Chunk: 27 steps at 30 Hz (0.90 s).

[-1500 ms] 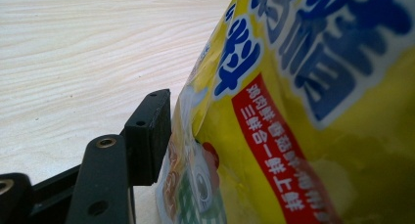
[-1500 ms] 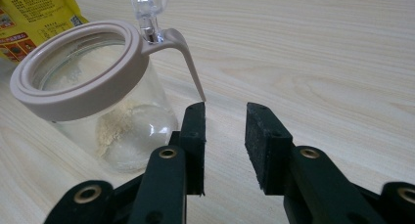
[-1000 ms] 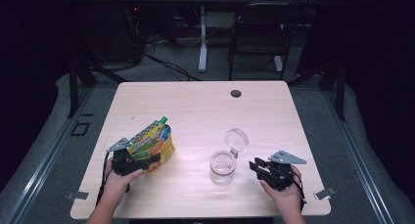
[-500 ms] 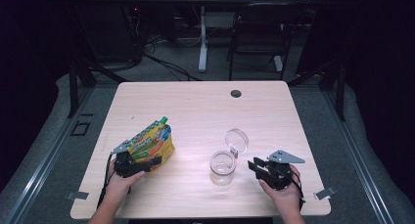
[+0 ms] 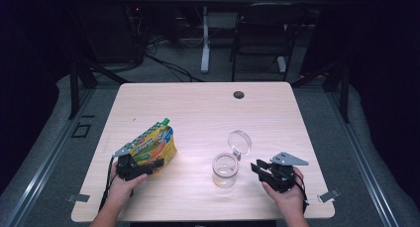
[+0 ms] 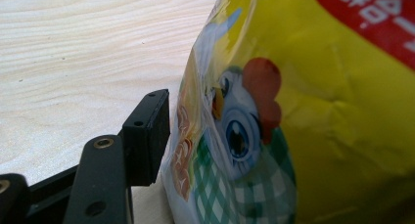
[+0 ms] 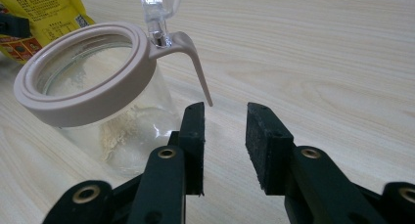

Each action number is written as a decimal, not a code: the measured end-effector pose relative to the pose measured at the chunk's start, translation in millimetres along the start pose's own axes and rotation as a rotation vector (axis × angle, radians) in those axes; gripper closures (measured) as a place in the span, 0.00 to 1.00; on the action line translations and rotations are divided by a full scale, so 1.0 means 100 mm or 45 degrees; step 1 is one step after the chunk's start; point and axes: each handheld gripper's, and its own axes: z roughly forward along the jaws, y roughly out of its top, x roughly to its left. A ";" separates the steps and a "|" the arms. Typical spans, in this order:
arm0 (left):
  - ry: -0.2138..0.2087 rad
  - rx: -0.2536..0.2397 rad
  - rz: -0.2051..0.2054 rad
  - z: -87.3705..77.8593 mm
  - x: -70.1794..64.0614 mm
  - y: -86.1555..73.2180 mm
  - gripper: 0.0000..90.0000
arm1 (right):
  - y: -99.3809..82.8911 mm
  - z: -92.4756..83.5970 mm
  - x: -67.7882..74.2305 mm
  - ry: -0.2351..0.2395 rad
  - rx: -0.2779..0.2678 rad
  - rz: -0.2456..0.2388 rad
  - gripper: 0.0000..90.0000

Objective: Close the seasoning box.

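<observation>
A yellow printed pouch (image 5: pixel 154 145) with a green cap (image 5: pixel 165 121) leans on the table's near left. My left gripper (image 5: pixel 148 163) is shut on its lower edge. In the left gripper view one black finger (image 6: pixel 147 136) presses the pouch (image 6: pixel 303 116), and the other jaw is hidden behind it. A clear glass jar (image 5: pixel 225 170) with a beige rim and a little pale powder inside stands at centre right, its hinged lid (image 5: pixel 239 141) open. My right gripper (image 7: pixel 225 121) is open just right of the jar (image 7: pixel 98 101), with nothing between its jaws.
The light wood table (image 5: pixel 208 108) has a dark cable hole (image 5: pixel 238 94) near its far edge. A chair (image 5: pixel 262 33) and desk legs stand on the floor beyond the table. Cables trail from both grippers over the near edge.
The left hand with the pouch has shifted only very slightly. The right gripper and the jar have not moved.
</observation>
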 end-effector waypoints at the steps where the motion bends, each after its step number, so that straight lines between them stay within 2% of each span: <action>1: 0.000 0.004 0.004 0.00 0.00 0.00 0.45 | 0.00 0.00 0.00 -0.002 0.000 -0.002 0.77; 14: 0.008 -0.017 0.014 0.02 0.01 -0.03 0.45 | 0.00 0.01 0.00 0.001 0.000 0.001 0.77; 27: 0.001 -0.007 0.020 0.03 0.02 -0.05 0.46 | 0.00 0.01 0.00 0.001 0.007 0.002 0.77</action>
